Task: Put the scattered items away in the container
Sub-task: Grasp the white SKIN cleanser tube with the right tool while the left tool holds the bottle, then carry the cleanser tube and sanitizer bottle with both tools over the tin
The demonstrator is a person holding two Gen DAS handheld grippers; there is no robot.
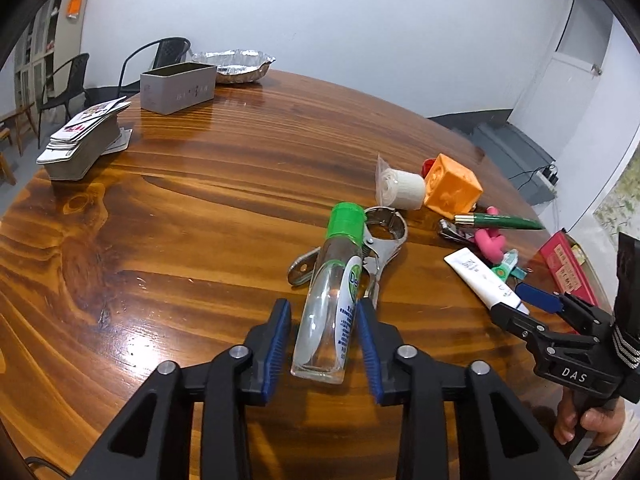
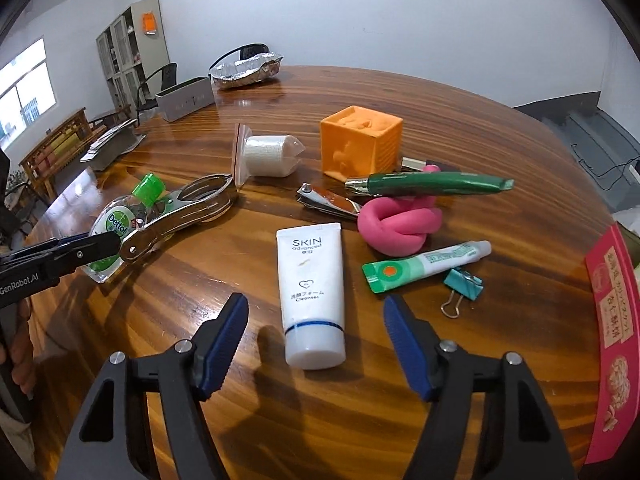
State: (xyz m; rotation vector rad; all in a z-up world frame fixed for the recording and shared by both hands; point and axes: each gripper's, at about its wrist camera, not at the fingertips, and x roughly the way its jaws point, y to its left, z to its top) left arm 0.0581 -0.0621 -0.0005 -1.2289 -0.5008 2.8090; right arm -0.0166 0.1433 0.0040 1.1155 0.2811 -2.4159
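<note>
Sanitiser bottle (image 1: 332,300), clear with a green cap, lies on the wooden table (image 1: 180,220) between the parted jaws of the left gripper (image 1: 324,348), overlapping a metal clamp (image 1: 380,244). Right gripper (image 2: 316,344), jaws wide apart, straddles the white cleanser tube (image 2: 312,296); the pink box (image 2: 612,344) sits at the right edge.

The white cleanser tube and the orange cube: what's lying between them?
In the right wrist view, metal nail clippers lie between the white cleanser tube and the orange cube, beside a pink knotted toy.
</note>
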